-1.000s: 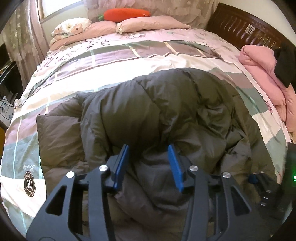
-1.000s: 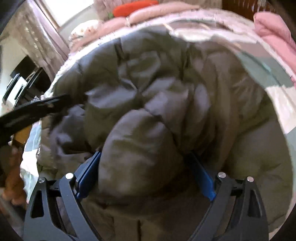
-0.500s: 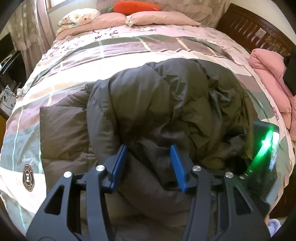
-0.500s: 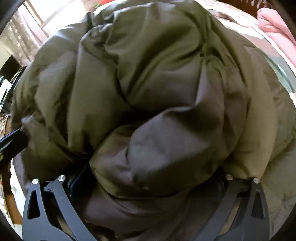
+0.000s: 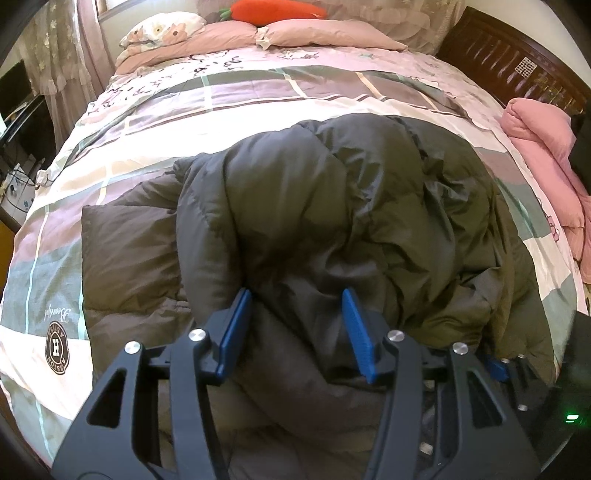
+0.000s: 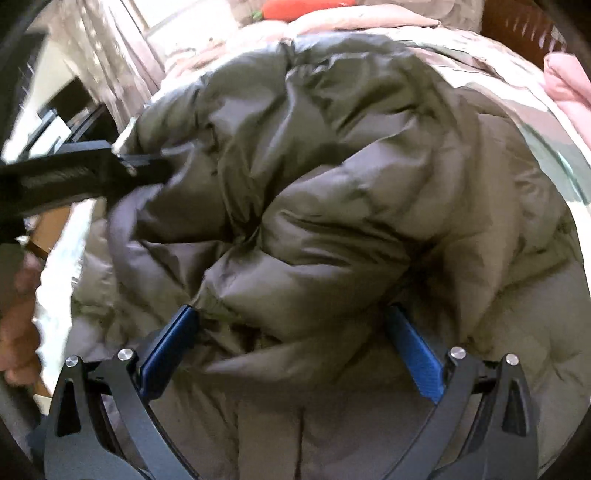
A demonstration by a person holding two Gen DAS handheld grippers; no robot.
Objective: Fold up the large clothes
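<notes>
A large dark olive-grey puffer jacket (image 5: pixel 332 206) lies bunched on the bed (image 5: pixel 258 88), one flat part spread to the left. My left gripper (image 5: pixel 295 325) is open, its blue fingers (image 5: pixel 236 328) straddling a fold of the jacket at its near edge. In the right wrist view the jacket (image 6: pixel 332 166) fills the frame. My right gripper (image 6: pixel 291 343) is wide open with a thick puffy fold between its blue fingers (image 6: pixel 413 350). The left gripper's black body (image 6: pixel 74 177) shows at the left against the jacket.
The bed has a patchwork pink, grey and cream cover. Pink pillows (image 5: pixel 295 33) and an orange carrot plush (image 5: pixel 273 9) lie at the far end. A pink folded quilt (image 5: pixel 546 155) sits at the right by the dark wooden headboard (image 5: pixel 509 59). Furniture stands at the left (image 5: pixel 18 122).
The right gripper has pulled back from the jacket, so more of the heap shows. The jacket fold has settled lower on the bed. The left gripper stays open at the near edge.
</notes>
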